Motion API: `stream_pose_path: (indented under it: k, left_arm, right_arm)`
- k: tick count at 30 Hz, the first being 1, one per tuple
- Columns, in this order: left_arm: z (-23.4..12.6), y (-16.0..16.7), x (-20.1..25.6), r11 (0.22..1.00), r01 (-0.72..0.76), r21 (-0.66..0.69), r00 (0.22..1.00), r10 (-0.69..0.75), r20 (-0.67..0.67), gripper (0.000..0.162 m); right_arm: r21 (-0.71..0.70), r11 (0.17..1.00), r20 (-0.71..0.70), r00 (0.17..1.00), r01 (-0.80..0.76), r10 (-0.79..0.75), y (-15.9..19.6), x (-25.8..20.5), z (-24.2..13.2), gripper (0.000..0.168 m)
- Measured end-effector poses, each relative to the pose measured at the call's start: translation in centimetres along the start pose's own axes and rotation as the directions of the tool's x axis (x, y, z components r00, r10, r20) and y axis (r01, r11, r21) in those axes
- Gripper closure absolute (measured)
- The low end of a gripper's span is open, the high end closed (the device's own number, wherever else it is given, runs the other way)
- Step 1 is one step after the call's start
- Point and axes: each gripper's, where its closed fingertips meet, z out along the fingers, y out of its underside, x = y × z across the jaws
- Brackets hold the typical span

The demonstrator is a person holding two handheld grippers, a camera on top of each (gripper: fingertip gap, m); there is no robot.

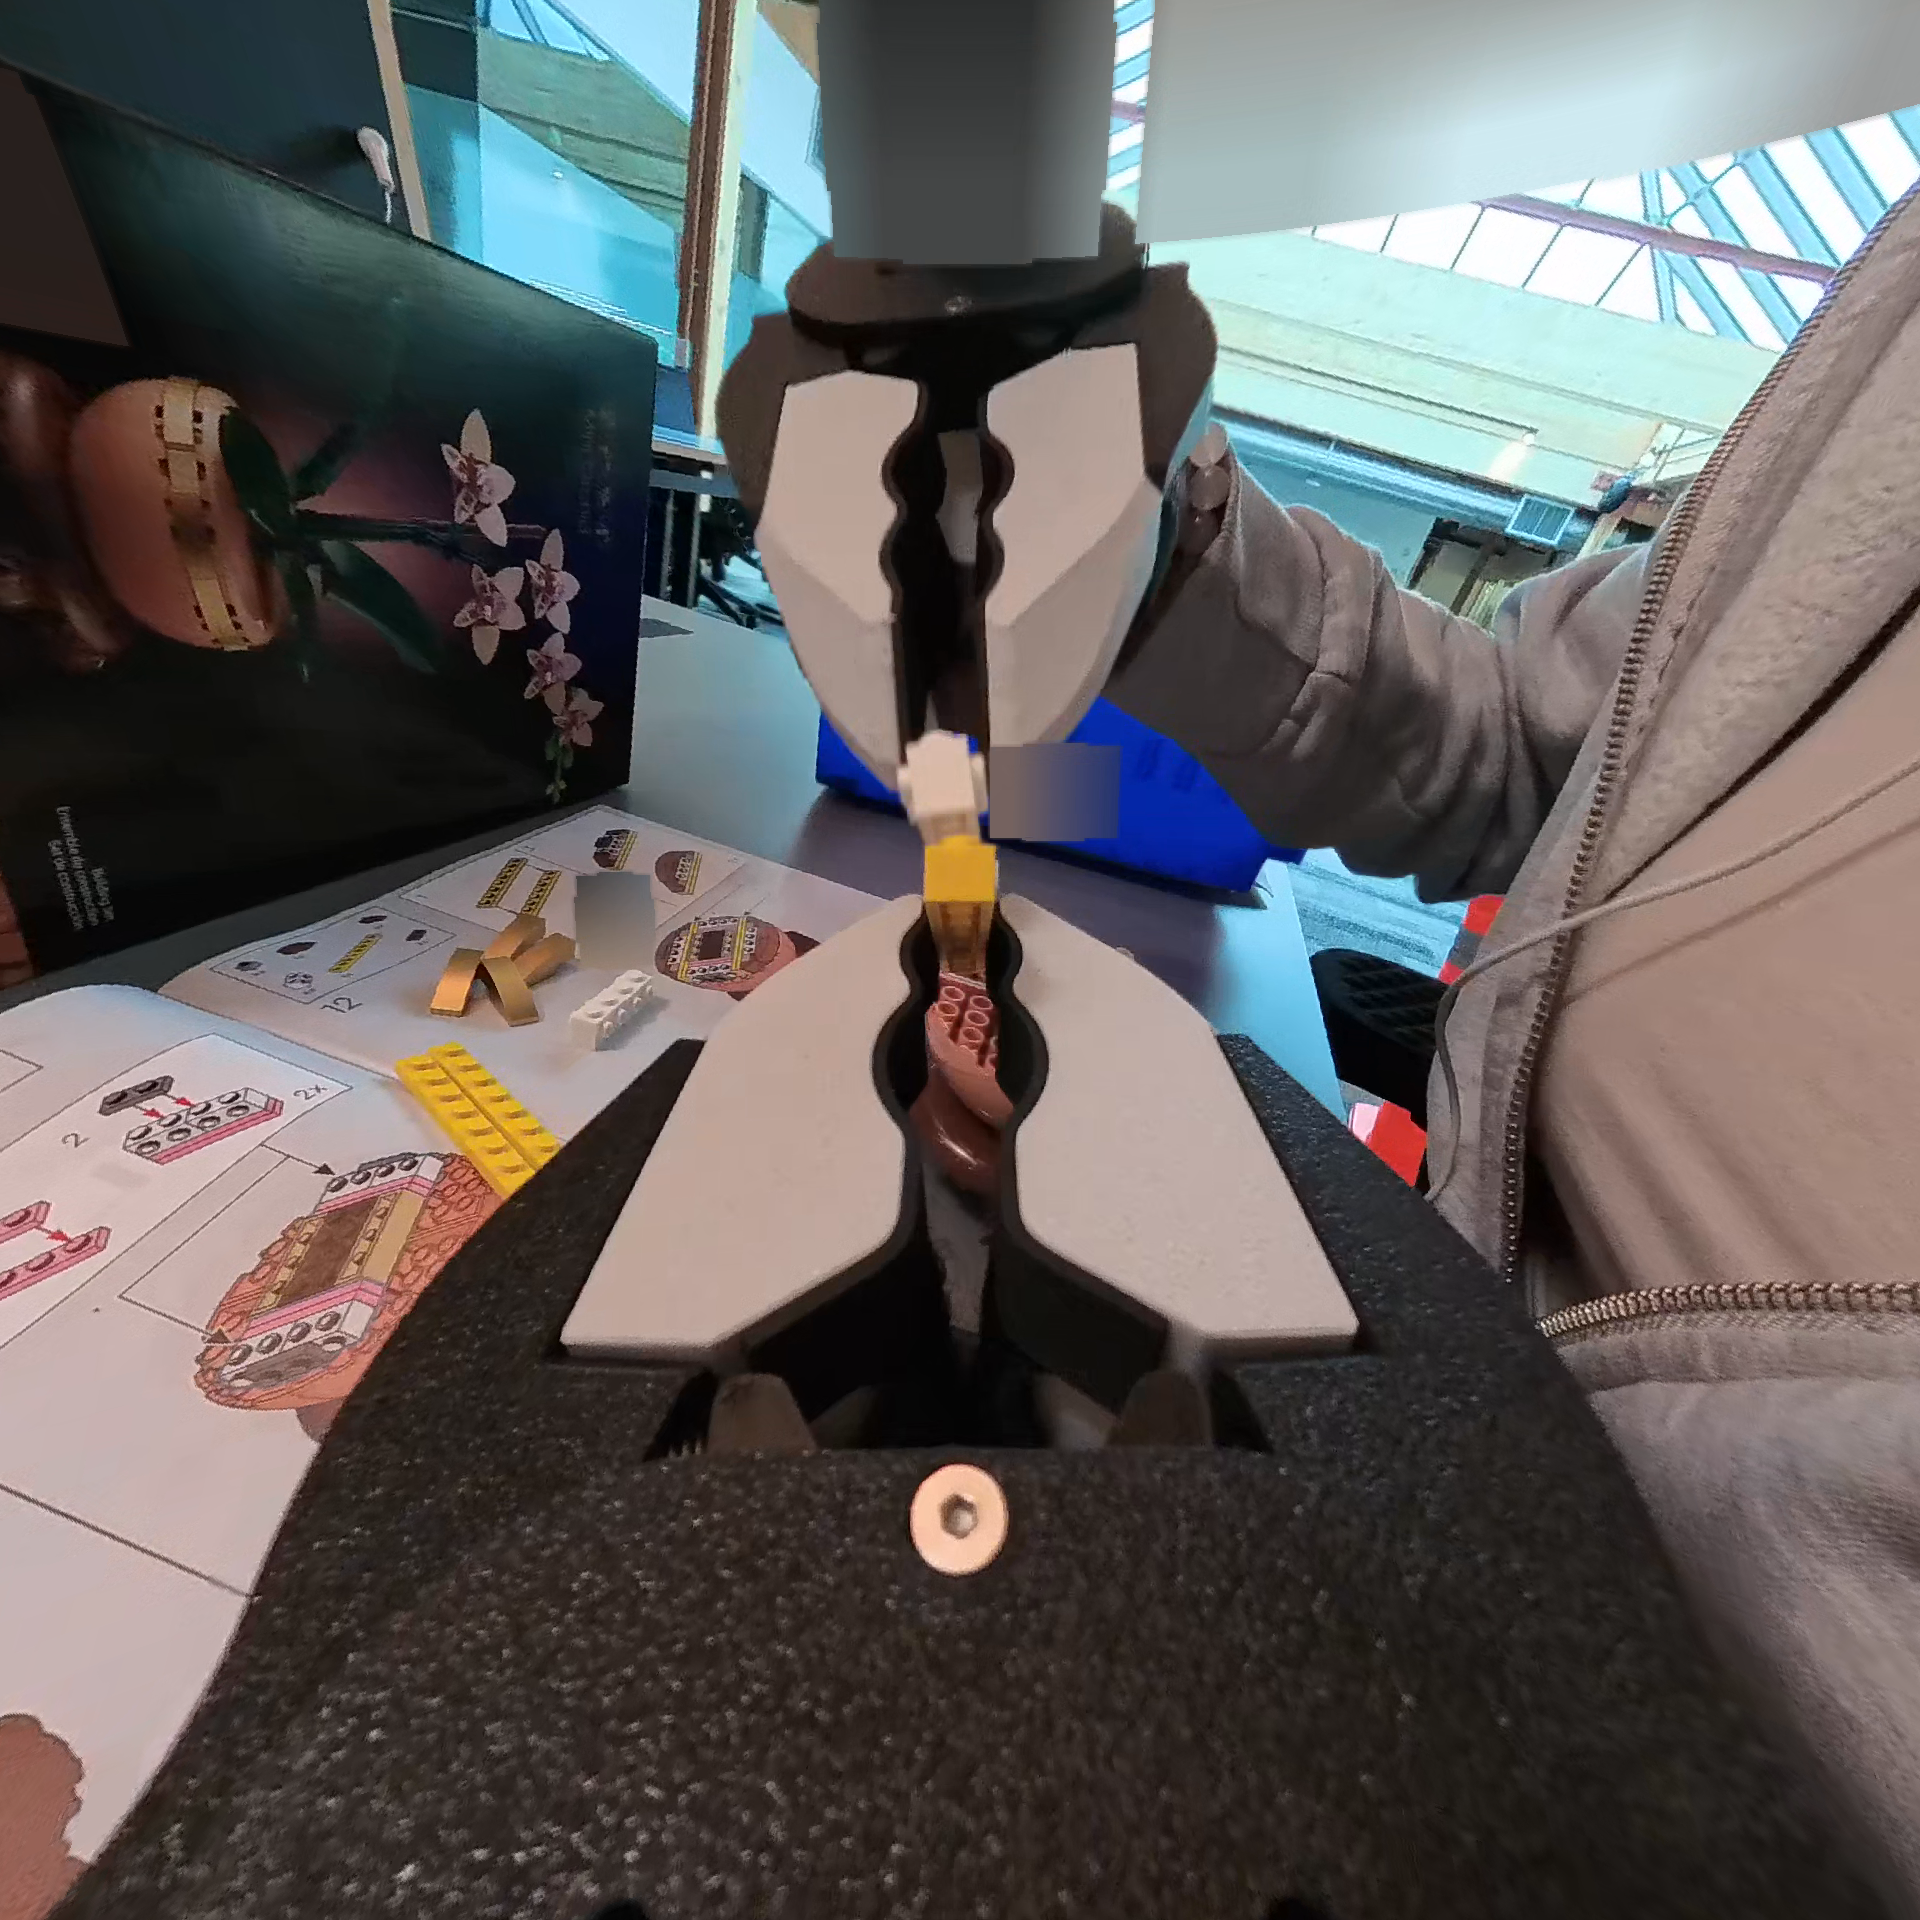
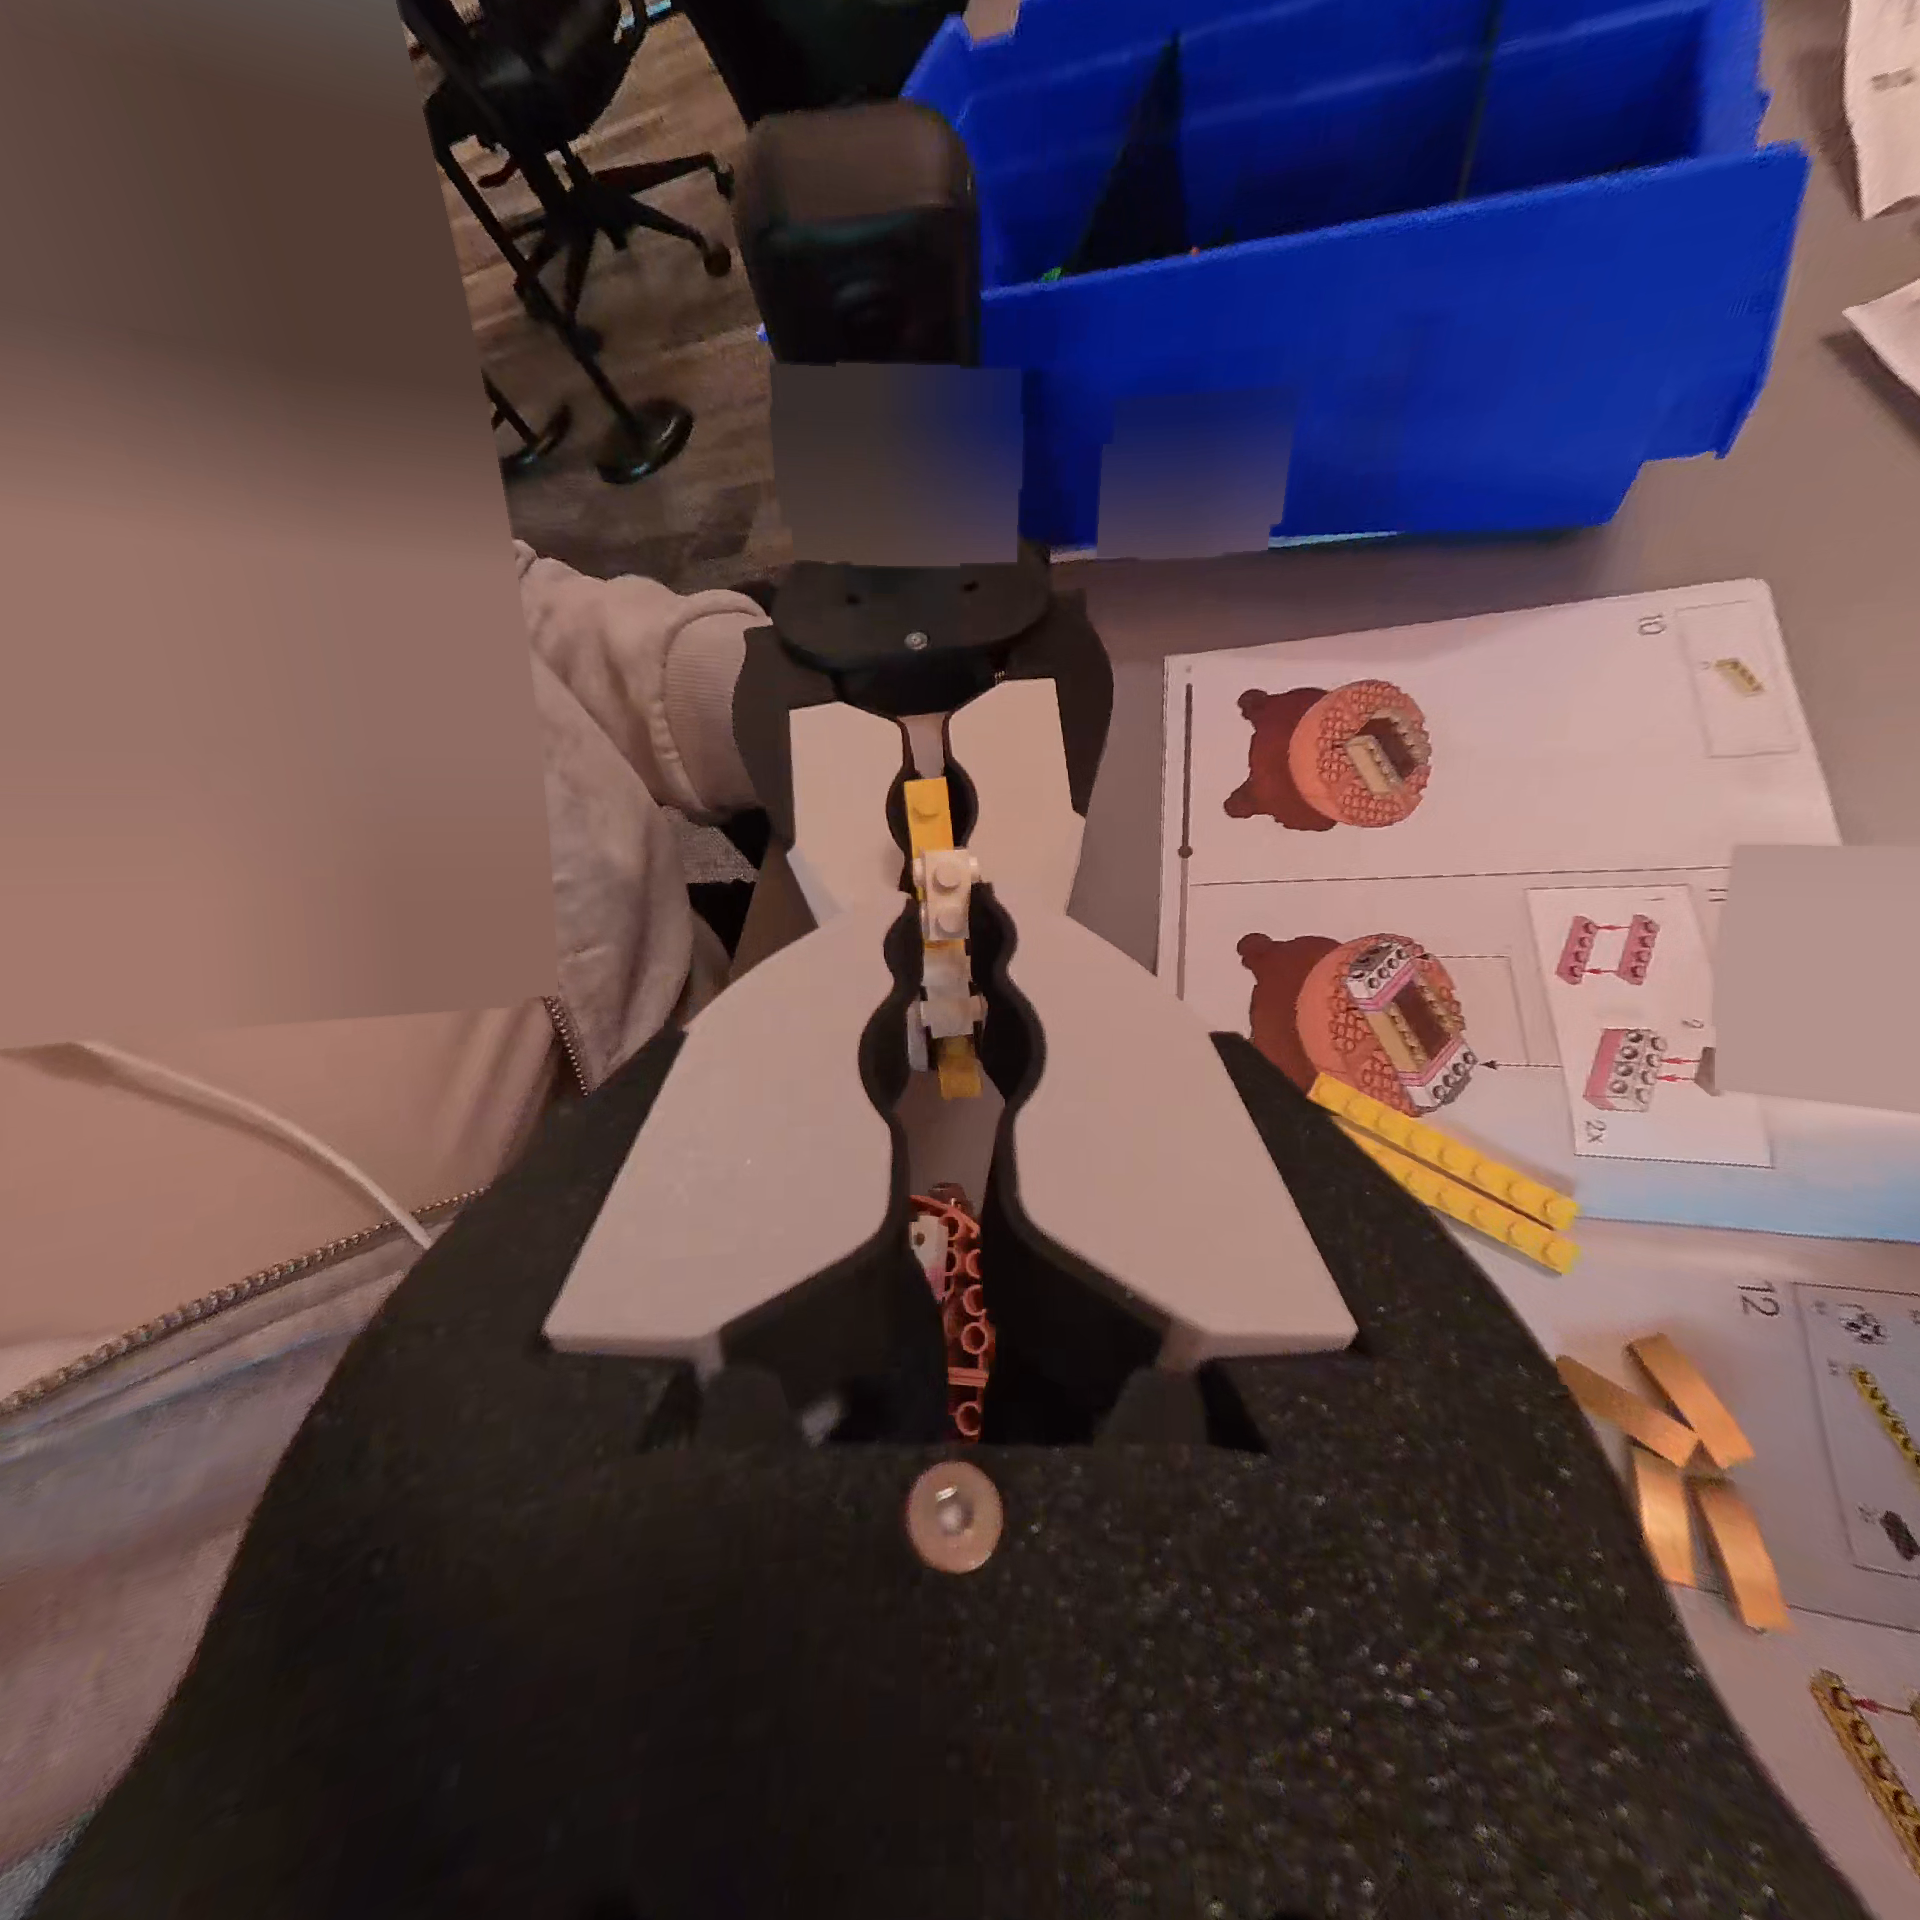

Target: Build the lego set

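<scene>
I've got both grippers nose to nose above the open instruction booklet [image 1: 156, 1226]. Left gripper [image 1: 961, 925] is clamped on the round brown-and-pink brick base [image 1: 961, 1049], yellow strip [image 1: 958, 871] poking out. Right gripper [image 2: 951, 1023] pinches the small white studded brick stack [image 2: 951, 904]. Light, rigid, slick plastic; I'd hold flat sides, as studs pop off if twisted. Blue bin [image 2: 1403, 343] behind; loose gold tiles [image 2: 1683, 1455] and yellow plates [image 2: 1455, 1184] alongside leave little room.
</scene>
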Motion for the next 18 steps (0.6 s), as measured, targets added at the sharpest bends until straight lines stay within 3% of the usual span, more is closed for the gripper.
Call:
stream_pose_path:
  k: [11, 18]
  left_arm:
    - [0.0, 0.6, 0.1, 0.997, -0.04, -0.065, 0.999, 0.042, 0.027, 0.155]
    - [0.2, 1.8, -0.4, 0.976, -0.034, -0.216, 0.993, 0.058, 0.106, 0.155]
  right_arm:
    - [-0.092, 0.995, -0.053, 0.998, 0.036, -0.041, 1.0, -0.2, 0.4, 0.16]
    - [-0.234, 0.968, -0.137, 0.982, 0.095, -0.13, 2.2, 0.1, 0.6, 0.16]
